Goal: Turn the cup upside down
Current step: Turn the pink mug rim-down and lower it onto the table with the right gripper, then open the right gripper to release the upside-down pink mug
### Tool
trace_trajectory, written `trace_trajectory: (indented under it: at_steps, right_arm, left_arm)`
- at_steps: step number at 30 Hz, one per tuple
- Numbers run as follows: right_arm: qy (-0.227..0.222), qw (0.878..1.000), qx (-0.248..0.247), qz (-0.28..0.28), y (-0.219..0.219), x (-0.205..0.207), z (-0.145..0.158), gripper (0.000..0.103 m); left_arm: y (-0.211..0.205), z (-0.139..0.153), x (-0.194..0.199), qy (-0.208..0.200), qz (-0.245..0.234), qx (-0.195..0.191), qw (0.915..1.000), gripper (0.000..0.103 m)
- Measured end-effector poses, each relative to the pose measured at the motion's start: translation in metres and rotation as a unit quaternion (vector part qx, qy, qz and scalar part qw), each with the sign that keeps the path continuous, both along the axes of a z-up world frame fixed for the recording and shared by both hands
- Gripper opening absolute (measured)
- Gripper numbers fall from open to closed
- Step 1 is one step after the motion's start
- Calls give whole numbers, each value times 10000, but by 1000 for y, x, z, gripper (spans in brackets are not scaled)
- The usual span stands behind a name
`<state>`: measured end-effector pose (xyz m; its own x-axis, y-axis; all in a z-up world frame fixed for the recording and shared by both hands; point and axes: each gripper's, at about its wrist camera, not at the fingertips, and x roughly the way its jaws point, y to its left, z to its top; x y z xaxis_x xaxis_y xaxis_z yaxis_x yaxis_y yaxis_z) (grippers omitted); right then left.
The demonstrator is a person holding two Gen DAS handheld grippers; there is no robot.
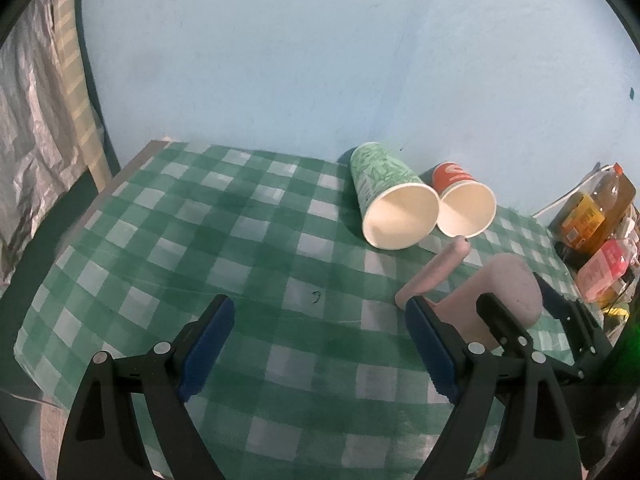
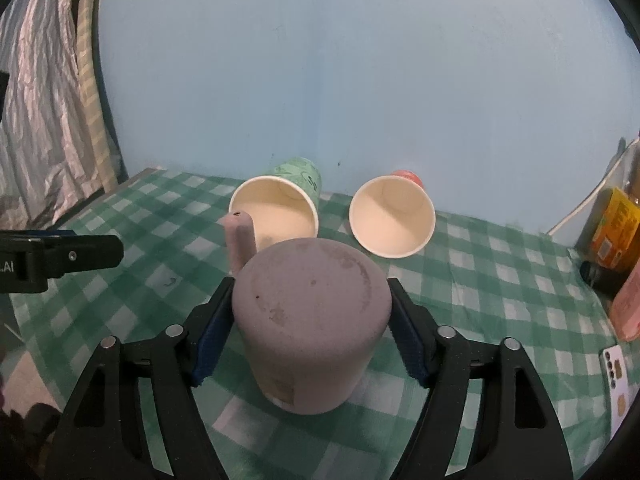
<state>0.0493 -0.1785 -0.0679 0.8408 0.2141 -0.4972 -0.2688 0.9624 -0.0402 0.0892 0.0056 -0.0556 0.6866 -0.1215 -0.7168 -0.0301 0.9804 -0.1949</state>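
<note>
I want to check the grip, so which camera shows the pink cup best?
The right wrist view: the pink cup sits centred, base up, between the right gripper pads. The left wrist view shows only part of it behind a finger.

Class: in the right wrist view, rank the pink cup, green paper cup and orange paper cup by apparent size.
1. pink cup, though it is nearest the camera.
2 and 3. green paper cup and orange paper cup look alike; I won't rank them.
</note>
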Motion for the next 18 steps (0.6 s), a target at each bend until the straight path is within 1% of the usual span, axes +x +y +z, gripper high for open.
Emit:
trace_trajectory:
  at_steps: [1,2,3,6,10,12,13,16,18]
  right_arm:
    - [-23,10000,47,-16,-2,-3,3,82]
    - [-39,10000,68,-24,-3,-4,5,87]
    - [-75,9999,100,-45,-5,-7,8,88]
    - [-101,9997,223,-74,-9,-16,18,89]
    - [-28,9994,331,-138,-13,-24,30,89]
    - [-129,9991,313,-260,-15,-31,37,89]
    - [-153,9991,282,-272,-15,-32,39,89]
    - [-193,9986,212,-453,-17,-41,43,90]
    - [-203,9981,309,-499,-21,-49,43,90]
  left_arm:
    - [-1,2,-2,-58,-20,-3,10000,89]
    - [-1,3,-5,-102,-21,-7,9999,89]
    - [-2,5,-7,-150,-33,-12,9999,89]
    - [-5,11,-18,-357,-87,34,9993,92]
    - [-10,22,-33,-704,-90,153,9974,94]
    - [-12,27,-41,-892,-113,204,9957,101]
    - [-13,30,-46,-1033,-120,223,9943,102]
    - [-17,34,-58,-1303,-145,260,9910,102]
    - [-22,35,-63,-1382,-235,355,9895,102]
